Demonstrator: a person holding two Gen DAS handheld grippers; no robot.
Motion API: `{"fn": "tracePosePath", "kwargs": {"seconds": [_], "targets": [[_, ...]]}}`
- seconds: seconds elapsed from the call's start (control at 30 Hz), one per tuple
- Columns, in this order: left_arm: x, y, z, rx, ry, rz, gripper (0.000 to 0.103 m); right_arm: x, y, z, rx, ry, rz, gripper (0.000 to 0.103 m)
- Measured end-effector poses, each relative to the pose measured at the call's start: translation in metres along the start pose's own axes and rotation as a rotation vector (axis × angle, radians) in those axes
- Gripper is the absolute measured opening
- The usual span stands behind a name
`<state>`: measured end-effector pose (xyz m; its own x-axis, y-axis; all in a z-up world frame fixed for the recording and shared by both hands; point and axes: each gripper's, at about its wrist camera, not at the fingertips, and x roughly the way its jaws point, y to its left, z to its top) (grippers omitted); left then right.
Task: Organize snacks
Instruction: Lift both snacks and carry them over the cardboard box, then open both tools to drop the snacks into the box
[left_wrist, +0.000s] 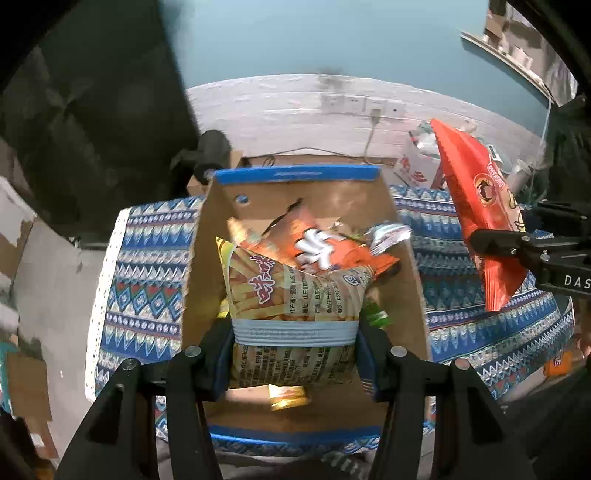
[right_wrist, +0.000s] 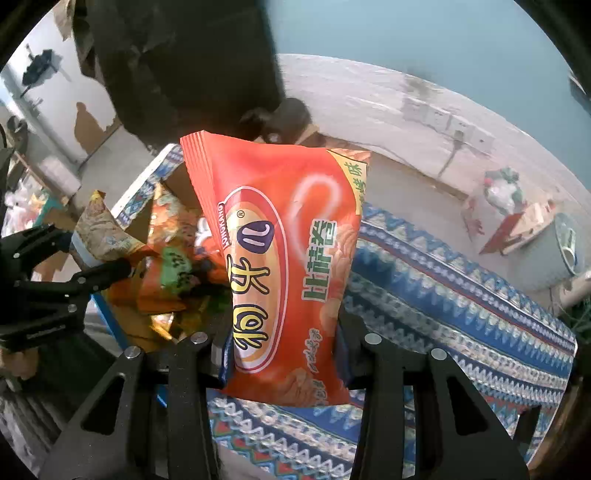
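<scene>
The cardboard box (left_wrist: 207, 258) holds a heap of snack packets; the left gripper (left_wrist: 293, 354) pinches a yellow fries bag (left_wrist: 291, 295) over it. The right gripper (right_wrist: 282, 354) clamps an orange-red bag (right_wrist: 284, 251) beside the box, above the blue patterned cloth (right_wrist: 461, 288). Behind is a whitewashed wall (left_wrist: 277, 107).

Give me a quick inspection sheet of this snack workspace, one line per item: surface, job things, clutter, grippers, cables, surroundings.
Surface: blue patterned tablecloth covers the table.
Job's things: open cardboard box holds several snack packets, including an orange bag; yellow fries bag is over the box; red snack bag is right of the box, above the cloth.
Clutter: red and white carton behind the table.
Grippers: left gripper shut on yellow fries bag; right gripper shut on red snack bag.
Cables: white cord plugged into wall sockets.
Surroundings: teal wall, pale lower band.
</scene>
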<state>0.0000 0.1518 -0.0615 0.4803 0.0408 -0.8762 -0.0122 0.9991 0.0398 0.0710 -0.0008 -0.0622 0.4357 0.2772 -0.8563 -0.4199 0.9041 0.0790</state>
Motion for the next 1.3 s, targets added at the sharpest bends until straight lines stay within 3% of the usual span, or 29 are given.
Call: {"fn": "tracePosePath", "kwargs": {"seconds": [0.33,0.6,0.77,0.93,1.17,1.3], "targets": [[0.015,0.038,-0.021,-0.075,0.027,-0.028,0.056,0.031,0.046,0.012,-0.046,0.044,0.052,0.040],[0.023,0.046,-0.025,-0.094,0.039,-0.027,0.057,0.054,0.070,0.014,-0.071,0.078,0.078,0.040],[0.028,0.049,-0.026,-0.100,0.064,-0.004,0.066,0.059,0.078,0.017,-0.074,0.080,0.093,0.040],[0.019,0.052,-0.026,-0.112,0.028,0.013,0.080,0.064,0.083,0.022,-0.068,0.076,0.114,0.041],[0.009,0.055,-0.030,-0.136,0.008,0.017,0.080,0.069,0.085,0.019,-0.050,0.088,0.144,0.050],[0.001,0.055,-0.032,-0.146,-0.013,0.016,0.082,0.066,0.080,0.016,-0.033,0.089,0.136,0.064]]}}
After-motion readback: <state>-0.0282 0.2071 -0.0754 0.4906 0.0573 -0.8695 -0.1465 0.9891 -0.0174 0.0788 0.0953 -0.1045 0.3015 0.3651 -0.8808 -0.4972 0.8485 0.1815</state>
